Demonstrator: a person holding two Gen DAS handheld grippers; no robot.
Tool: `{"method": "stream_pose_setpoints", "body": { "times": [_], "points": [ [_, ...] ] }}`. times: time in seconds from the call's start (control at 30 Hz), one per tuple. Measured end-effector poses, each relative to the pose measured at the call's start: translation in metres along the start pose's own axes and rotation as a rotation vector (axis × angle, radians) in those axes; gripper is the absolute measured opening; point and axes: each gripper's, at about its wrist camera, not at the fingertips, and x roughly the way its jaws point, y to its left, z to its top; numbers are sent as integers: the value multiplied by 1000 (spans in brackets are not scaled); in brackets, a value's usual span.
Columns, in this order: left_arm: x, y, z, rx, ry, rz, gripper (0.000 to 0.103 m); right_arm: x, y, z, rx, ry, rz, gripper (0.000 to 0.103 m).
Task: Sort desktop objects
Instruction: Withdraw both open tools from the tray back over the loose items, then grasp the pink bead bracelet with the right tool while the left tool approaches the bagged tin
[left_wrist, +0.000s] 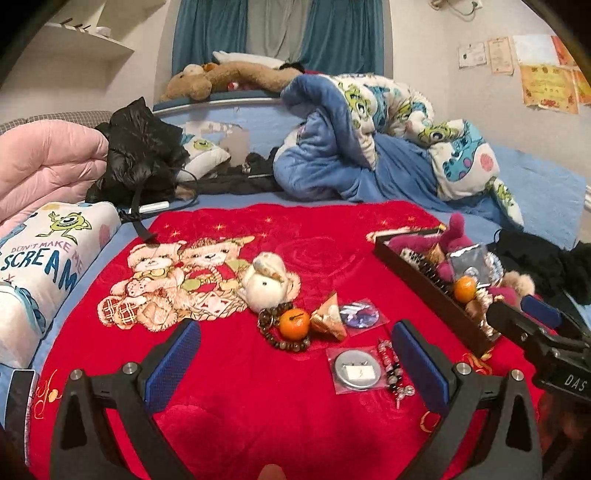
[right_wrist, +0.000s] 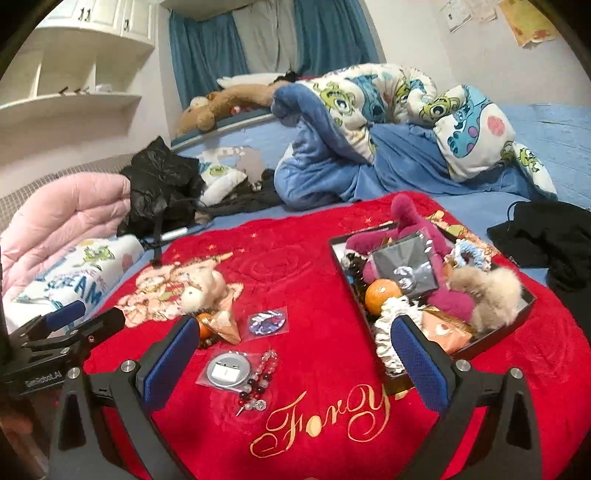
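Both claws hang wide apart and empty over the red blanket: the left gripper sits low before the loose cluster, and the right gripper hovers between that cluster and the black tray. The work looks well along, since the tray is already crowded while a handful of things lie outside it. The nearest candidate for the left claw is the loose orange, which rests inside a ring of the brown bead bracelet and touches the gold cone-shaped packet; a good grasp would come straight down with the pads either side of the fruit, clear of the beads so they do not drag along. Just beside it lie the white plush toy, a round purple badge, a silver badge in a clear sleeve and a red-and-white bead string; the flat sleeves probably need a pinch at one edge. In the tray lie a magenta plush, a second orange, a grey foil pouch, a fluffy beige plush, a white scrunchie, a blue scrunchie, and what may be an orange card, half hidden. Free room there is scarce, so the release should be placed near the front corner.
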Motion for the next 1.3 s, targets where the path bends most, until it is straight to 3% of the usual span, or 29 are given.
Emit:
{"method": "stream_pose_setpoints", "body": {
  "times": [0.3, 0.43, 0.53, 0.63, 0.73, 0.93, 1.13, 1.3],
  "points": [
    [25, -1, -8, 55, 68, 13, 103, 44, 3, 0, 58, 71, 52, 103],
    [41, 1, -4, 11, 79, -27, 103, 64, 5, -3, 89, 116, 48, 103],
    [65, 0, -6, 7, 154, -40, 103, 77, 3, -9, 91, 168, 3, 103],
    [74, -6, -6, 61, 147, -29, 103, 90, -4, -13, 95, 222, -24, 103],
    [91, -8, -9, 73, 194, -30, 103, 98, -7, -16, 97, 260, -42, 103],
    [119, -9, -26, 100, 286, -34, 103, 118, -8, -27, 35, 347, -103, 97],
    [134, -9, -38, 102, 352, -34, 103, 124, 0, -34, -58, 379, -185, 93],
    [141, -2, -43, 61, 397, -77, 103, 128, -1, -41, -67, 436, -174, 92]
  ]
}}
